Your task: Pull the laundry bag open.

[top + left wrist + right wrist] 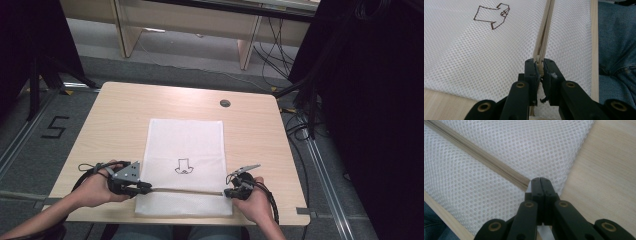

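On mesh bag (185,145), claws (539,65) clamped.

You sit in a lab-like recording room: black curtains (370,100) flank the table (125,110), cables (280,55) trail across a taped, numbered floor (55,127).

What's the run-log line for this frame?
left gripper: shut on zipper pull | right gripper: shut on mesh laundry bag edge at zipper end | bag flat on table

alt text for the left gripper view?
The left gripper is shut on the zipper pull of a white mesh laundry bag lying flat on a wooden table. The beige zipper runs away from it.
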`<state>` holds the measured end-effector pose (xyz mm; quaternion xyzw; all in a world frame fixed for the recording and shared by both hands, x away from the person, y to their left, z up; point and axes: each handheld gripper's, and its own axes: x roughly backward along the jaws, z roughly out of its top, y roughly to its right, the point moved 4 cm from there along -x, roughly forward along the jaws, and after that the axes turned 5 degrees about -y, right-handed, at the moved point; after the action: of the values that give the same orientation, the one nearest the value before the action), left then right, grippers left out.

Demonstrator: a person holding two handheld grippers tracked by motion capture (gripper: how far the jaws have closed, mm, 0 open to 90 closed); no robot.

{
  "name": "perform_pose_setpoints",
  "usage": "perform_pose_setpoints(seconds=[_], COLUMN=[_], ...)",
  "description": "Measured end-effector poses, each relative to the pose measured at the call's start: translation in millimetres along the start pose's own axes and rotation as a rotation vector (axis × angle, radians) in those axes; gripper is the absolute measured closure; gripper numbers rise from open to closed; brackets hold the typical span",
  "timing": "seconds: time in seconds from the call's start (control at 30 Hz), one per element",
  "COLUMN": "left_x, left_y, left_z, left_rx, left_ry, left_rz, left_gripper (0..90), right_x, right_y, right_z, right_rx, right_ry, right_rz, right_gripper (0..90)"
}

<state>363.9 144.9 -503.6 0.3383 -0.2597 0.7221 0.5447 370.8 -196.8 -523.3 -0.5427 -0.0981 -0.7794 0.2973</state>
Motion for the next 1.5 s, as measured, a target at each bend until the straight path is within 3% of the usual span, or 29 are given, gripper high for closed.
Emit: perform_pose_setpoints(seconds=[0.1,0.17,0.43,0.63,1.2,1.5], left_x=[-0.1,0.1,2.2,3.8,4.3,7.6], left_y=[-0.5,-0.7,-2.2,-4.2,-6.4,-9.2], left_z=[-0.6,-1.4,-0.6,-4.6,-5.9,-12.9], left_rx=[-0.001,-0.005,0.003,0.011,0.015,0.019], left_ry=[-0.003,-0.006,-0.002,-0.005,-0.014,-0.024], left_rz=[-0.012,0.005,-0.007,0.011,0.005,0.023], left_gripper=[81.4,81.4,81.3,81.4,81.4,81.4], right_x=[0.1,0.0,0.3,-0.2,0.2,0.3], right_y=[0.0,0.1,-0.3,0.8,0.9,0.6], right_z=[-0.1,-0.1,-0.2,0.2,-0.1,0.0], right_rx=[0.0,0.0,-0.002,0.014,0.003,0.003], right_ry=[0.0,0.0,-0.003,0.005,0.002,0.001], right_rz=[0.0,0.0,-0.001,0.006,0.005,0.005], right_gripper=[90.0,90.0,90.0,90.0,90.0,90.0])
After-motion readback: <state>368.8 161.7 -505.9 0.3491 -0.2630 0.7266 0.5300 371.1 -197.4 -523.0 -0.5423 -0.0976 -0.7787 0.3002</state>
